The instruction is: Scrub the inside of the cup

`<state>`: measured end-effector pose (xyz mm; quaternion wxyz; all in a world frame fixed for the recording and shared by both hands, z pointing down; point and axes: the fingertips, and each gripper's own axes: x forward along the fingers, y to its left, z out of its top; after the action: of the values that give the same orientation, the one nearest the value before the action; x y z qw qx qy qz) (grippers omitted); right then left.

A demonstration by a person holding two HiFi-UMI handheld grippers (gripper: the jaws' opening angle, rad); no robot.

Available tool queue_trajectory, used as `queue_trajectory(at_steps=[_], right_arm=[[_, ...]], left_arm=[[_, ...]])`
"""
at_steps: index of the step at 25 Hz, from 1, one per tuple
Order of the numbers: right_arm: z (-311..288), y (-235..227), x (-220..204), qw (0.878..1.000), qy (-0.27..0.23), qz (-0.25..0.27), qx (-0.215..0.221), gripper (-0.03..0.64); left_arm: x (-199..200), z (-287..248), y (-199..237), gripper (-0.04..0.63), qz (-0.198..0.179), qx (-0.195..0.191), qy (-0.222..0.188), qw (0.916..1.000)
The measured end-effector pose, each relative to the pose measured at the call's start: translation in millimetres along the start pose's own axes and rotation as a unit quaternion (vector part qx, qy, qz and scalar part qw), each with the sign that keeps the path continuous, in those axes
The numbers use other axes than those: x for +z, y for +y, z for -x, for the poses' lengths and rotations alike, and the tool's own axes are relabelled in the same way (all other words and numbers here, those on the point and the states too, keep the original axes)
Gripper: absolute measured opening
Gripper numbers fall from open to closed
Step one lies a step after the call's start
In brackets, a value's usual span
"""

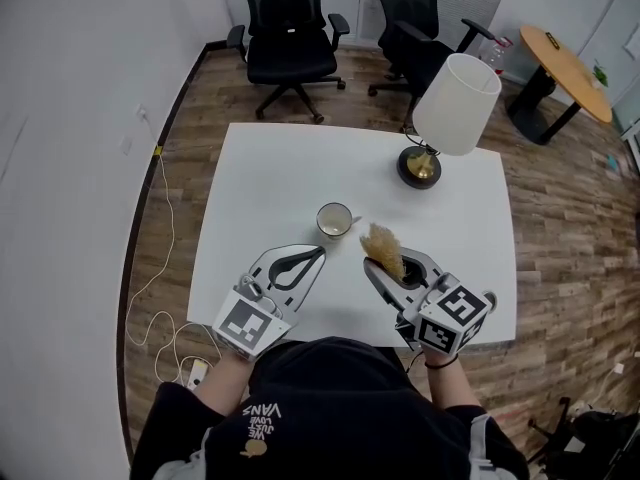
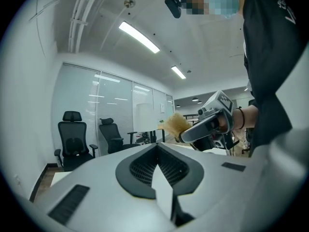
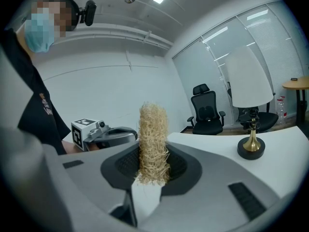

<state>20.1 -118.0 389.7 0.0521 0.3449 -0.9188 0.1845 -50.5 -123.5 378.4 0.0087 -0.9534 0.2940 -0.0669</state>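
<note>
A white cup (image 1: 334,219) stands upright near the middle of the white table (image 1: 260,183); neither gripper view shows it. My left gripper (image 1: 316,252) hovers just left of and nearer than the cup, shut, with nothing between its jaws (image 2: 157,148). My right gripper (image 1: 392,268) is to the right of the cup and shut on a straw-coloured fibre scrubber (image 1: 383,248). The scrubber (image 3: 153,144) sticks up out of the right gripper (image 3: 147,187). In the left gripper view the right gripper (image 2: 208,125) and the scrubber (image 2: 174,124) show at the right.
A table lamp with a white shade (image 1: 455,103) and a dark round base (image 1: 418,167) stands at the table's far right. Two black office chairs (image 1: 290,38) are beyond the table, and a round wooden table (image 1: 565,68) at the far right. A cable (image 1: 160,268) trails on the floor at the left.
</note>
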Motion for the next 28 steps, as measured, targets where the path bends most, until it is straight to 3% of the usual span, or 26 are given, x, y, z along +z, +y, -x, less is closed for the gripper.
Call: queue_trajectory(at_steps=[10,28], right_arm=[[-8,9,-14,1.0,0.014,0.021,0.005,0.094],[-6,10,-12,1.0,0.011,0.015,-0.003,0.094]], left_arm=[[-11,9,1,0.011,0.019,0.008,0.009,0.9997],[-12,11,-4,0.011,0.029,-0.005,0.01,0.9995]])
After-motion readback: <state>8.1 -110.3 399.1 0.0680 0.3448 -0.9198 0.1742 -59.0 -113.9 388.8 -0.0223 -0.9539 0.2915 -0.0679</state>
